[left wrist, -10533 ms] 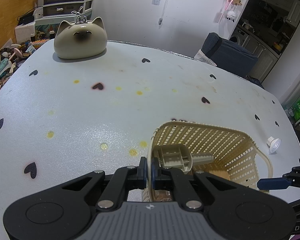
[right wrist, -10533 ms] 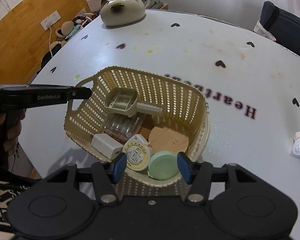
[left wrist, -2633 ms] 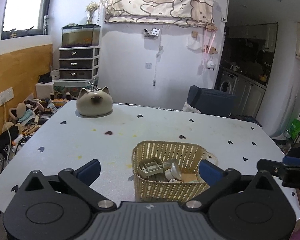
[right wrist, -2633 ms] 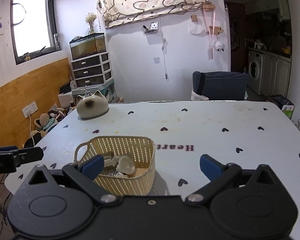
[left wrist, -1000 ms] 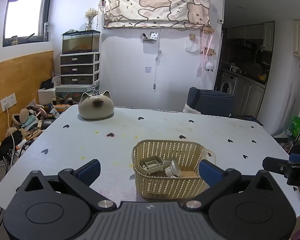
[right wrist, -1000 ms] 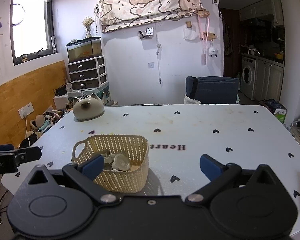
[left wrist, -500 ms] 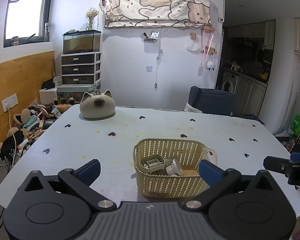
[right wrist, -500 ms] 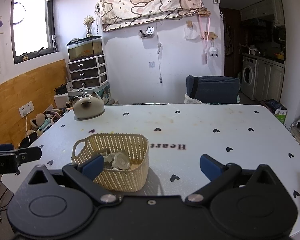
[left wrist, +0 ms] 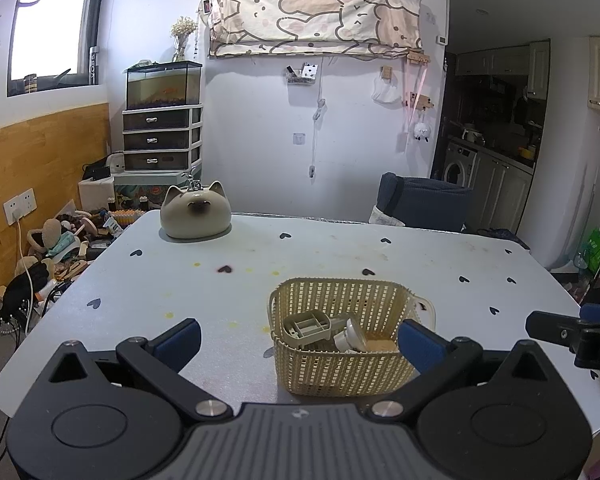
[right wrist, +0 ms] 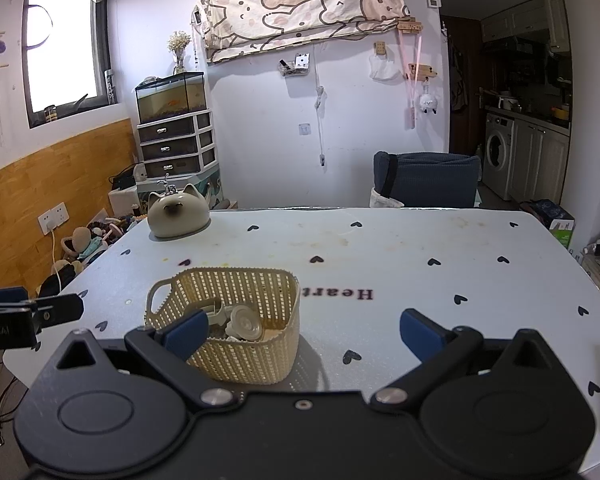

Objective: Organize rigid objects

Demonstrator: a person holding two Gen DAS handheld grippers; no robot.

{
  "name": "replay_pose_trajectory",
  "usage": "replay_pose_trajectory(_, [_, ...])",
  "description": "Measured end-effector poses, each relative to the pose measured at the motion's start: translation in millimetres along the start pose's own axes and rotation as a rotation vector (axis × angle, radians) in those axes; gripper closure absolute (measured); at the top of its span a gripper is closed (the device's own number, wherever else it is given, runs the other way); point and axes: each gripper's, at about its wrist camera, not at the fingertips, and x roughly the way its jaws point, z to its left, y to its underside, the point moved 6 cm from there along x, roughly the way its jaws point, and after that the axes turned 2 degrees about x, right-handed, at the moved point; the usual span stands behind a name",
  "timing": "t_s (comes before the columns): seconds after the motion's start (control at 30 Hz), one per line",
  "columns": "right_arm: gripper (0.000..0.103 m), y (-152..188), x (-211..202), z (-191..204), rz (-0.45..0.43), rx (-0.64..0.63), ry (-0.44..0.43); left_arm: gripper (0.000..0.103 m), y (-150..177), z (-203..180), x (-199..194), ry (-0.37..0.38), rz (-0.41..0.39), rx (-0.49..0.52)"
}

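Cream plastic, the basket (left wrist: pixel 342 338) sat low-centre in frame on the table (left wrist: pixel 320 252), filled — we had drawn back both the left gripper (left wrist: pixel 298 338) and right gripper (right wrist: pixel 304 330), jaws spread and empty, so sorting looked finished.

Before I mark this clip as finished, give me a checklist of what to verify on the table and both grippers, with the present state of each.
1. Left gripper empty, jaws wide apart: ok.
2. Right gripper empty, jaws wide apart: ok.
3. Woven basket upright on the heart-print table, clear of both grippers: ok.
4. Small items inside the basket, including the beige slotted part and the round white piece: ok.
5. No loose small item left on the tabletop: none seen in either view; only the cat-shaped ceramic pot stands at the far corner. The near right edge is partly hidden: cannot tell.
6. Every item fully below the basket rim: cannot tell.
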Motion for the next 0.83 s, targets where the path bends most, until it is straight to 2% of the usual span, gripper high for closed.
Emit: replay_pose_trajectory(0.83, [0.0, 1.8, 0.3, -0.2, 0.006, -0.005, -0.004, 0.0, 1.2, 0.8, -2.2, 0.002, 0.008, 0.001])
